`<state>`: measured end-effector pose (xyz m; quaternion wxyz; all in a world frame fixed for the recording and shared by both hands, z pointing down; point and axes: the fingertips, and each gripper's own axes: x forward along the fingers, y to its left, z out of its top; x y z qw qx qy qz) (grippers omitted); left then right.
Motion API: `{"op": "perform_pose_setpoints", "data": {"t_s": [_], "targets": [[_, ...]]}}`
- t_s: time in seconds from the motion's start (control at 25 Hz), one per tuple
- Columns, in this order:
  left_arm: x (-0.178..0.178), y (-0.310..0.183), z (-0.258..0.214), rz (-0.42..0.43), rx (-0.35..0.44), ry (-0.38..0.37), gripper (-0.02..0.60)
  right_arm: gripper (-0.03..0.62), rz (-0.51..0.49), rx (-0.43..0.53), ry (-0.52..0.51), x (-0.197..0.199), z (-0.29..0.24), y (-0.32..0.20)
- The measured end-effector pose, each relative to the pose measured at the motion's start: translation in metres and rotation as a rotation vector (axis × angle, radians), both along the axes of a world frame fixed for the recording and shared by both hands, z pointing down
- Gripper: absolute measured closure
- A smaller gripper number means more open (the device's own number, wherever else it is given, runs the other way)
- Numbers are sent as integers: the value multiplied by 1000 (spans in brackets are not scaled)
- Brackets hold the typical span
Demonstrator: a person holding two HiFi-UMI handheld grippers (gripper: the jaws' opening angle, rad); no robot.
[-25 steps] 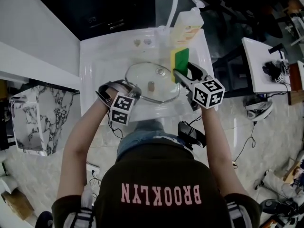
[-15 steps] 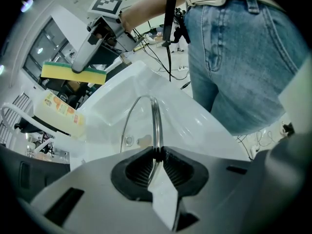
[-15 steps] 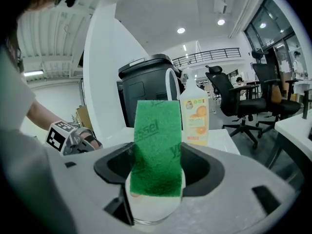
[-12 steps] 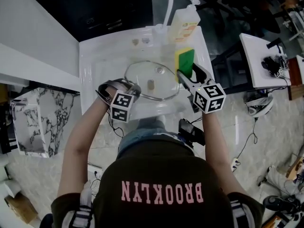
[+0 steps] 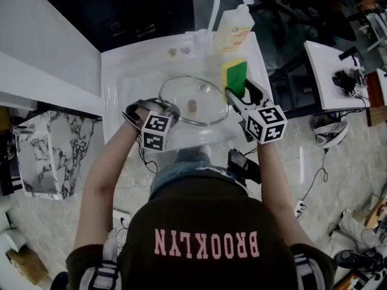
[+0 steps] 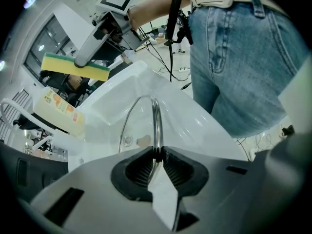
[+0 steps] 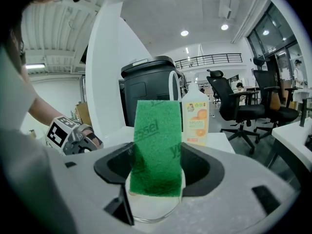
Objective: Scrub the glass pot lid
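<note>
**Lid pinched at its near-left rim, sponge held off its far-right edge**

*Head view.* The glass pot lid (image 5: 192,100) is seen in the white sink (image 5: 121,80). Its near-left rim is met by the left gripper (image 5: 172,113). The sponge (image 5: 236,77) is carried by the right gripper (image 5: 233,94) at the lid's right edge, so the lid lies to the left of the sponge. A soap bottle (image 5: 233,29) stands behind it.

*Left gripper view.* The jaws are pressed together on the lid's metal rim, which runs straight away from them. The sponge is seen above and to the left, apart from the glass.

*Right gripper view.* The jaws are closed on the sponge, held lengthwise, green face to the camera. Contact with the lid is judged not yet made; a sweep leftward and down onto the glass would be needed.
</note>
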<state>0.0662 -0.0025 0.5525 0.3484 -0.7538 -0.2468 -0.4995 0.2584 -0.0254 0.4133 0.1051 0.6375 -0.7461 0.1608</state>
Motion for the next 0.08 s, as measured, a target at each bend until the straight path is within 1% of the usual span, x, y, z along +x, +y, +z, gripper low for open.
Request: {"op": "perform_pose_setpoints", "data": {"t_s": [0.08], "targets": [[0,0,0,-8,-9,-6,529,318,-3,-1,1,-1,0,0]]}}
